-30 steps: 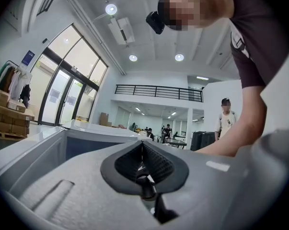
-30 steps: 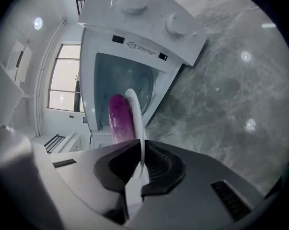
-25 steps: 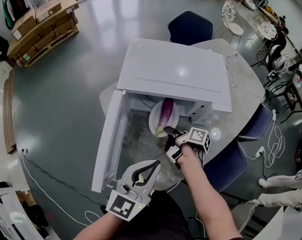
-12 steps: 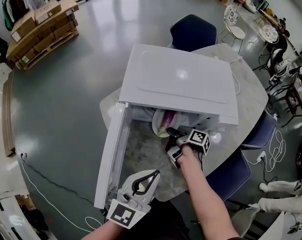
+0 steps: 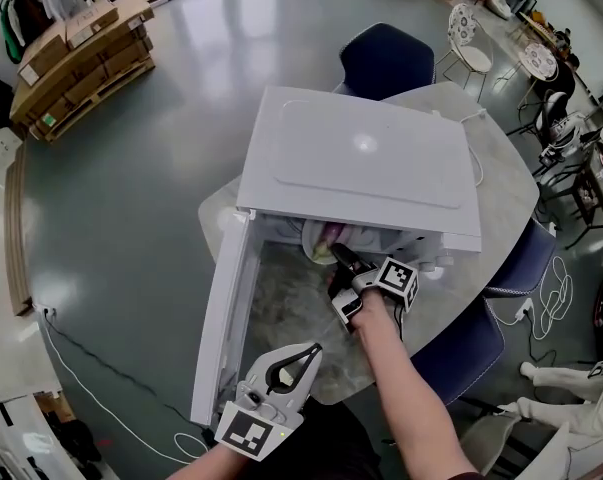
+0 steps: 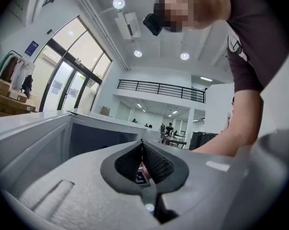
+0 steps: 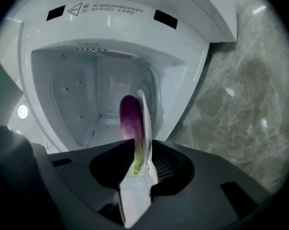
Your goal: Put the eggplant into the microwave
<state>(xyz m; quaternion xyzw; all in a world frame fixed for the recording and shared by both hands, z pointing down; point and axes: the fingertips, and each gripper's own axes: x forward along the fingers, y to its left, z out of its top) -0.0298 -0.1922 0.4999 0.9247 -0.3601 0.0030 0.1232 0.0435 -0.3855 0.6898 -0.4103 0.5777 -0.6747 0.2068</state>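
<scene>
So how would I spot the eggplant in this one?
Find the white microwave on the round grey table, door swung open. Inside its cavity lies a white plate; the eggplant is the long purple thing on it, green at one end.

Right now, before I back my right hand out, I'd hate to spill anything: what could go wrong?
The right claw has just been opening its jaws, yet the rim of the plate stands between them: a crooked retreat may drag plate and eggplant out. The plate seems near the front edge of the microwave, so the door might hit it.
</scene>
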